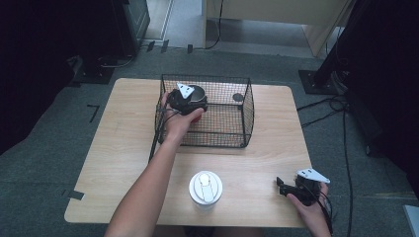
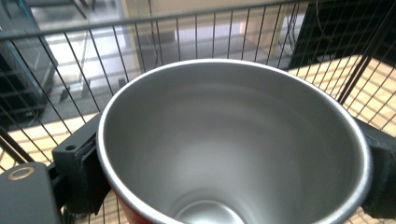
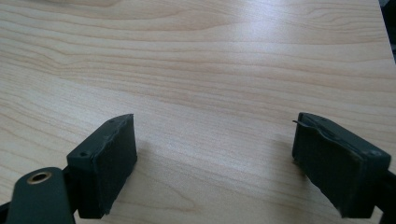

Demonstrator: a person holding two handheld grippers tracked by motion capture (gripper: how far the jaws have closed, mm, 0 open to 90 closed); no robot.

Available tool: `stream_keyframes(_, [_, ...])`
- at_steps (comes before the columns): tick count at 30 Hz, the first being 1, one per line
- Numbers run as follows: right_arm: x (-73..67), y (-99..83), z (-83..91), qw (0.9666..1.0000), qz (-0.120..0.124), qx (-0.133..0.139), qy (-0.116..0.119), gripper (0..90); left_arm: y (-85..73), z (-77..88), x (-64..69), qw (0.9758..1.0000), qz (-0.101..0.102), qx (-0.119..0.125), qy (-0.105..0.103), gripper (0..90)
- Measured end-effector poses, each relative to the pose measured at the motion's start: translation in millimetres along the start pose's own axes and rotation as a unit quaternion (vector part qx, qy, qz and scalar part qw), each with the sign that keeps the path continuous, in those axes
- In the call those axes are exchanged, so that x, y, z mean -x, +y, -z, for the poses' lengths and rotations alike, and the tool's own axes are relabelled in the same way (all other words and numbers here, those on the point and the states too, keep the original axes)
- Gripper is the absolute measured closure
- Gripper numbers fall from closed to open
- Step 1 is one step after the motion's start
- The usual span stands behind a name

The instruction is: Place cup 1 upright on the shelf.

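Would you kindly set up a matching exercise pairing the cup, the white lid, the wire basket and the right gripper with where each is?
1. metal cup
2. white lid
3. wire basket
4. right gripper

a. open over bare table
b. near table edge, centre
c. between the left gripper's pads
d. standing mid-table

Pairs: 1-c, 2-b, 3-d, 4-a

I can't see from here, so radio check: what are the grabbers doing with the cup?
Left gripper clamped on the metal cup, inside the wire basket. Right gripper open, empty, over the table. White lidded cup stands apart, nothing blocking.
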State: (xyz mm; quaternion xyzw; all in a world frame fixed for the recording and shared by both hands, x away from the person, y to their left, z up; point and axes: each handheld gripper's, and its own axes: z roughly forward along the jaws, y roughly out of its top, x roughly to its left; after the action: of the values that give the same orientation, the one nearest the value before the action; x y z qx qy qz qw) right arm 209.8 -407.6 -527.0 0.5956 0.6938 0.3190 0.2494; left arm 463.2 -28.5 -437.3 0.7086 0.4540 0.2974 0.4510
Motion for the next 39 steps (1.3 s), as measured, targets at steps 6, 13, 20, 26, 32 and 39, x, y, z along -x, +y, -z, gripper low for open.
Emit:
stream_keyframes(6, [0.0,0.0,0.0,1.0000,0.000,0.000,0.000,13.7,-0.5,-0.2,0.9,0.9997,-0.002,-0.022,0.006,7.3])
stream_keyframes(13, [-0.1,0.0,0.0,1.0000,0.000,0.000,0.000,13.7,0.0,1.1,3.1,0.9996,-0.006,-0.025,0.006,6.5])
stream_keyframes(20, [0.0,0.0,0.0,1.0000,0.000,0.000,0.000,13.7,-0.7,0.9,5.2,0.9998,-0.002,-0.017,0.013,5.3])
stream_keyframes(26, [0.0,0.0,0.0,1.0000,0.000,0.000,0.000,13.7,-2.1,3.4,5.3,0.9998,0.005,-0.008,0.015,0.0])
stream_keyframes(32, [0.0,0.0,0.0,1.0000,0.000,0.000,0.000,13.7,-1.8,5.4,8.1,0.9999,-0.005,0.004,0.015,0.0])
stream_keyframes(39, [0.0,0.0,0.0,1.0000,0.000,0.000,0.000,13.7,-1.2,9.5,8.3,0.9993,-0.008,0.025,0.027,0.0])
